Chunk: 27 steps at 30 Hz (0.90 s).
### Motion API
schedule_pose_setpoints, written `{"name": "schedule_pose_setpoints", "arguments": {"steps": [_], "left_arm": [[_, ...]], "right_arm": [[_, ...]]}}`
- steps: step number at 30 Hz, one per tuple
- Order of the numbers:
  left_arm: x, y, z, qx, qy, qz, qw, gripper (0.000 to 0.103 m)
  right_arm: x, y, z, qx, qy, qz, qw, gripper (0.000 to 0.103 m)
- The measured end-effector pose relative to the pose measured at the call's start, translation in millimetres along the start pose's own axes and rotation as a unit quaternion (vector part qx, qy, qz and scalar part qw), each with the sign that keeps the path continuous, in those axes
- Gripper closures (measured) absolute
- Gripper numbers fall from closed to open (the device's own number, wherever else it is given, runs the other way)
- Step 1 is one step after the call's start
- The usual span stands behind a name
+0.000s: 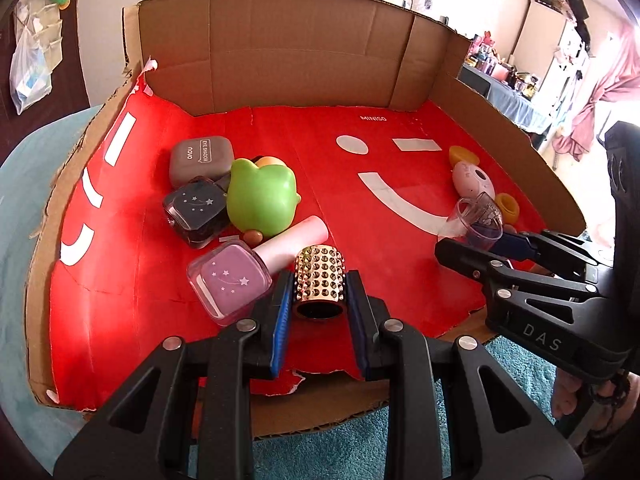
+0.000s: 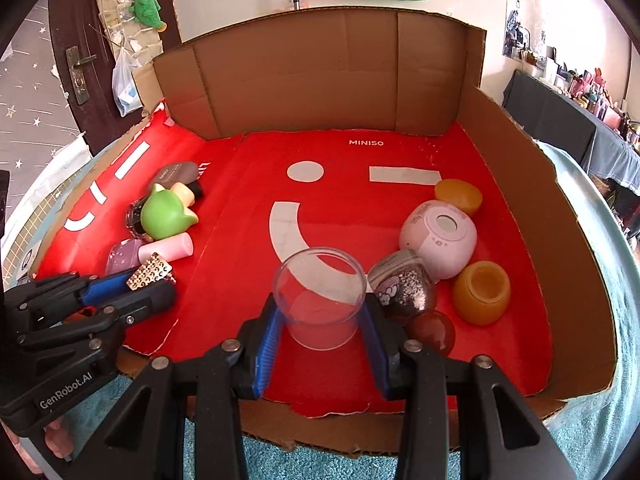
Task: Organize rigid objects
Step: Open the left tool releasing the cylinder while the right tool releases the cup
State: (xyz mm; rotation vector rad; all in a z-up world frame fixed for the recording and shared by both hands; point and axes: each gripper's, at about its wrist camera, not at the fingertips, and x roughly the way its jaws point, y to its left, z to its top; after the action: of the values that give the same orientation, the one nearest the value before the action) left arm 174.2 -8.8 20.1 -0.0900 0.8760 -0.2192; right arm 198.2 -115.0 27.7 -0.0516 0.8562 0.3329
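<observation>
My left gripper (image 1: 319, 292) is shut on a gold studded cylinder (image 1: 319, 280), held low over the red tray floor (image 1: 360, 200), next to a pink nail-polish bottle (image 1: 232, 280). Behind it lie a dark bottle (image 1: 196, 210), a green toy (image 1: 260, 196) and a grey eye-shadow case (image 1: 200, 158). My right gripper (image 2: 320, 320) is shut on a clear plastic cup (image 2: 320, 300), mouth tilted toward the camera. Right of the cup lie a glittery dome (image 2: 402, 286), a pink round device (image 2: 438, 236), two amber cups (image 2: 482, 292) (image 2: 458, 196) and a reddish ball (image 2: 434, 330).
Cardboard walls (image 2: 320, 72) stand at the back and right of the tray; its front edge is torn and low. A teal rug (image 2: 320, 464) lies beneath. A table with clutter (image 2: 580, 100) stands at the far right, a door (image 2: 80, 72) at the left.
</observation>
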Motion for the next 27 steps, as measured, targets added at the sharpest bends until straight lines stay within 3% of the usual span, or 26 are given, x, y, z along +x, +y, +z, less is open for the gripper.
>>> {"name": "schedule_pose_setpoints", "arguments": {"steps": [27], "left_arm": [[2.1,0.5,0.6,0.002,0.003,0.007,1.0,0.078]], "right_arm": [[-0.2,1.1,-1.0,-0.004,-0.002,-0.003,1.0,0.061]]}}
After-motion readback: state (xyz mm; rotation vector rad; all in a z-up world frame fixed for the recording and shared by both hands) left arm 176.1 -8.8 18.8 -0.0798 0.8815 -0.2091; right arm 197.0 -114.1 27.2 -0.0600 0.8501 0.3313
